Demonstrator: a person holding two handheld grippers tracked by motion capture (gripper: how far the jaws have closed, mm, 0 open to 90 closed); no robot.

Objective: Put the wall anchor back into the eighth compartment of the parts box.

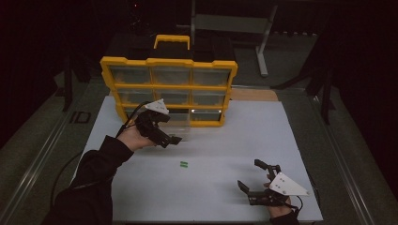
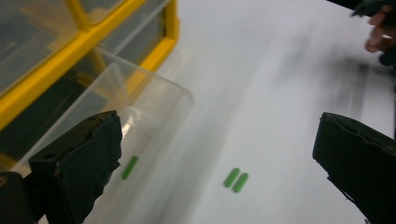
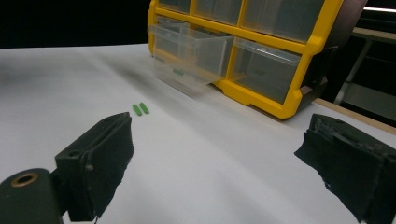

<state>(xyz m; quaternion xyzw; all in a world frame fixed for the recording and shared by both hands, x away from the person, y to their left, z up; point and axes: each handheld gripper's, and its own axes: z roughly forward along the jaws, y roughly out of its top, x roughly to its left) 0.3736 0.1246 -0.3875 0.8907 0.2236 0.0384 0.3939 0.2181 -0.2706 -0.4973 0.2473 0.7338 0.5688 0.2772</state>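
L gripper, fingers wide & empty, sits nearer than R to two green pegs lying side-by-side on worktop just ahead, beside pulled-out clear drawer.

A white table carries a yellow organizer and two green pegs.

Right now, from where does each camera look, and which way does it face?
High view: above the table, looking forward and down at the yellow plastic drawer cabinet; both forearms, left gripper and right gripper show.
Left gripper view: along its open jaws at the pulled-out clear drawer.
Right gripper view: along its open jaws toward the cabinet.
All share two small green pieces.
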